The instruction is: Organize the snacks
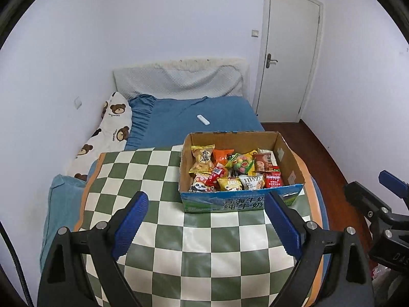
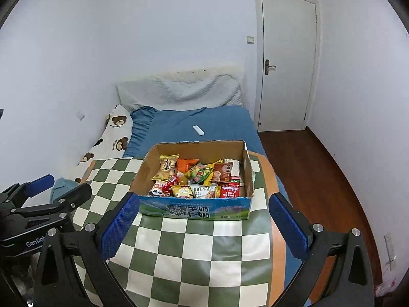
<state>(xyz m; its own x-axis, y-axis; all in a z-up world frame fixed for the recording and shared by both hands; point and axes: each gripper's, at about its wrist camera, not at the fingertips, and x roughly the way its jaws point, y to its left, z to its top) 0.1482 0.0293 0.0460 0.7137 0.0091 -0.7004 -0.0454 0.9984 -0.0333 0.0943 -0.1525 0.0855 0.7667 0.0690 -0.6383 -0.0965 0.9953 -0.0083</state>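
The cardboard milk carton box point(image 1: 237, 203) sits on a green-and-white checkered mat point(image 1: 179, 243) spread over the bed point(image 1: 184, 120), filled with snack packets point(image 1: 230, 171); a yellow packet stands at the box's far-left corner, a red one at its near-right corner. The left hand-held gripper point(image 1: 207, 226) hovers just short of the box's printed front wall, fingers spread wide with nothing between them; the right hand-held gripper point(image 2: 204, 227) does likewise, also spread and empty. Beyond the box, a white remote point(image 2: 198, 130) lies on the blue sheet; a bear-print pillow point(image 1: 112, 125) lies left of it.
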